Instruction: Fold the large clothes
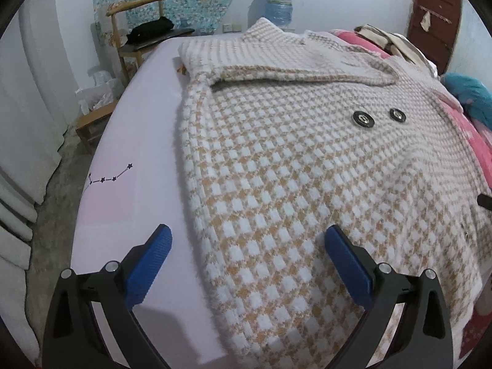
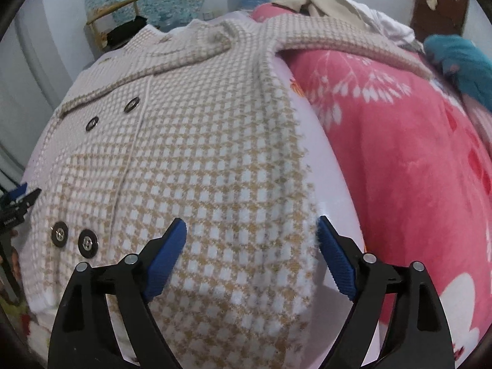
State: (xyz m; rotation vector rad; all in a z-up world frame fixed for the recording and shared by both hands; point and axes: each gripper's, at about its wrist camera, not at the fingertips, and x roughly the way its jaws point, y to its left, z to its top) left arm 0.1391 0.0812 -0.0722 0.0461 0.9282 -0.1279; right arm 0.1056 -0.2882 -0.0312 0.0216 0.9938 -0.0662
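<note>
A tan-and-white checked coat (image 1: 307,160) lies spread flat on a bed covered with a pale lilac sheet (image 1: 138,141). Its collar points toward the far edge of the bed, and its hem lies at the near edge. Dark round buttons (image 1: 363,119) run in pairs down the front. One sleeve (image 2: 338,41) drapes over a pink flowered blanket (image 2: 415,153) heaped along the right side of the bed.

The left gripper (image 1: 247,240) hovers over the coat's left edge near the hem, jaws spread wide, holding nothing. The right gripper (image 2: 252,230) hovers over the coat's right edge near the hem, jaws likewise spread wide, holding nothing.
</note>
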